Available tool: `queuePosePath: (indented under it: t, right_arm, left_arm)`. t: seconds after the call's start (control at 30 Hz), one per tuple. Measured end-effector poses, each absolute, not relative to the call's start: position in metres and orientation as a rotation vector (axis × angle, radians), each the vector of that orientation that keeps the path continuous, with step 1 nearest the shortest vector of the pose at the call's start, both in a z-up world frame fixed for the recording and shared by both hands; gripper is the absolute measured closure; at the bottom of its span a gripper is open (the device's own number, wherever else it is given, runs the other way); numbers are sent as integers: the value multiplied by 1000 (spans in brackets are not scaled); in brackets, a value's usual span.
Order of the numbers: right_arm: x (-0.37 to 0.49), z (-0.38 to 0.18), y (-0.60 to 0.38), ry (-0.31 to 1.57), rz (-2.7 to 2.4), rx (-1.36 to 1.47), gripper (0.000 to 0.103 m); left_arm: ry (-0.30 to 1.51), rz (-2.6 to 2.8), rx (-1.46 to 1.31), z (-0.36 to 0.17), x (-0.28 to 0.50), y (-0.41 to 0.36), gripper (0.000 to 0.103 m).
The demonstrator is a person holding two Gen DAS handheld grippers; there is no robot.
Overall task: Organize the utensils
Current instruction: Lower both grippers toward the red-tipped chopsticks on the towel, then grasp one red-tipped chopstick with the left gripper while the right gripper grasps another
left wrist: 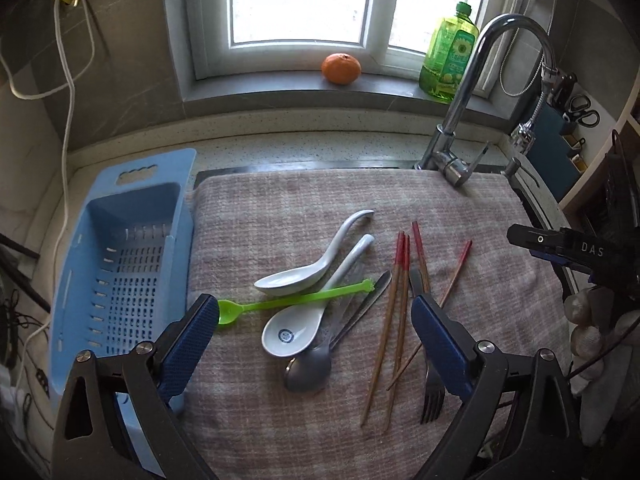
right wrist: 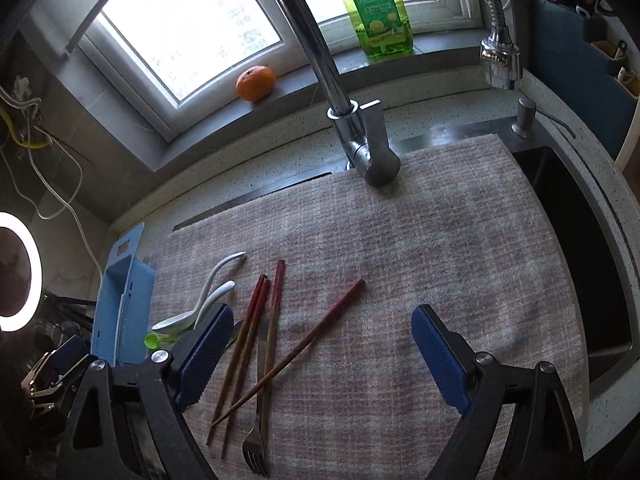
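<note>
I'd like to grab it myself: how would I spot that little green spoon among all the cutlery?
Start at the blue plastic basket left of the checked towel over the sink. Just right of it lies a heap of spoons, and the green plastic spoon lies across the two white ceramic spoons, bowl toward the basket. It is the only bright, thin, plastic piece there.

Four chopsticks (left wrist: 394, 316), four spoons (left wrist: 296, 276), one fork (left wrist: 430, 392)

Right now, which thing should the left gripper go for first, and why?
Probably lower the left gripper onto the green spoon. It lies on top of the white spoons, between the open jaws and nearest the blue basket, which looks empty, so lifting it should disturb the least.
</note>
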State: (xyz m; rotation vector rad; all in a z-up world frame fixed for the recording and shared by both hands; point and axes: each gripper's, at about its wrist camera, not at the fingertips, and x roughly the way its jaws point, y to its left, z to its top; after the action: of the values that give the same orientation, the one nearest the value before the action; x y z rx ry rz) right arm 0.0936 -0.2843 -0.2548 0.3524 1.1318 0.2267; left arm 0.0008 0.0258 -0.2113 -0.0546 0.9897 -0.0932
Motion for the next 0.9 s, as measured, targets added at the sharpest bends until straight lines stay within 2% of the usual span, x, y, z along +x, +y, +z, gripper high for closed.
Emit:
queuePosePath:
  t: [0.1, 0.17, 0.2, 0.23, 0.3, 0.37, 0.47, 0.53, 0.7, 0.9]
  right_arm:
    - [96, -271, -282, 1191, 242, 409, 36]
    - [97, -278, -278, 1218, 239, 415, 43]
    - [97, -280, -276, 1230, 242, 418, 47]
    - [98, -283, -275, 1244, 244, 423, 50]
    - [99, -289, -272, 1269, 246, 439, 53]
    - [100, -296, -270, 1294, 248, 459, 61]
    - [103, -304, -270, 1321, 243, 490, 65]
    - [104, -309, -271, 1344, 243, 519, 71]
    - [108, -318, -274, 1377, 231, 589, 73]
    - [109, -330, -272, 1407, 233, 654, 80]
  left_arm:
    - [1021, -136, -35, -224, 4, 13, 14]
    - [1038, -173, -22, -232, 5, 5, 26]
    - [1047, -186, -16, -236, 5, 3, 26]
    - [1060, -203, -15, -240, 5, -1, 32]
    - [1090, -246, -23, -248, 6, -5, 49]
    - [1107, -289, -16, -255, 7, -11, 70]
    - [1151, -358, -59, -266, 14, -15, 85]
    - [1174, -388, -89, -272, 18, -17, 87]
    - [1209, -401, -37, -281, 25, -25, 89]
    - [1241, -430, -9, -291, 33, -30, 90]
